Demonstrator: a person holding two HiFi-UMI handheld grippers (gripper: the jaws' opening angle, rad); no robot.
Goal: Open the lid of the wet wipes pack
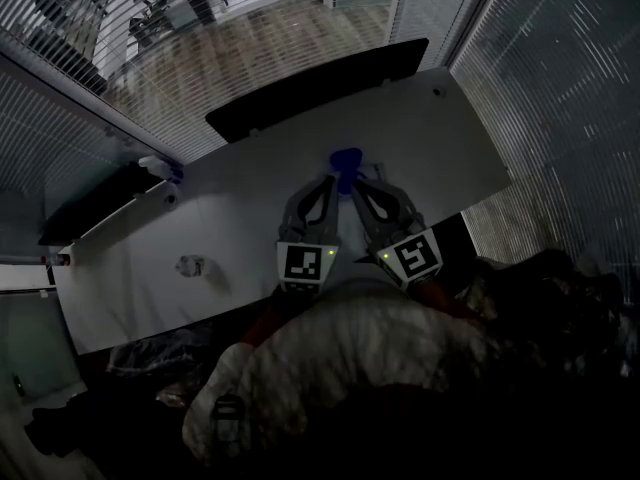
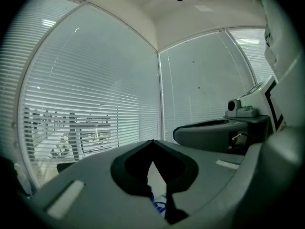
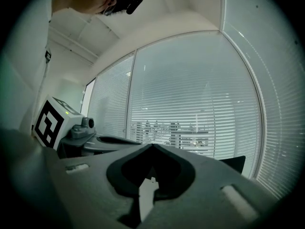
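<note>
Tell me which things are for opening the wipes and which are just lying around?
For the job: blue wipes pack, left claw, right claw, both shut beside it.
Just lying about: small pale thing on the table, black chair.

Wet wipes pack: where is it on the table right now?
In the head view, the blue wet wipes pack lies near the middle of the white table, just beyond the tips of the left gripper and the right gripper.

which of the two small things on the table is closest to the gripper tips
The blue pack, probably the wet wipes, just past the tips of the left gripper and right gripper. The pale object lies alone to the left.
</note>
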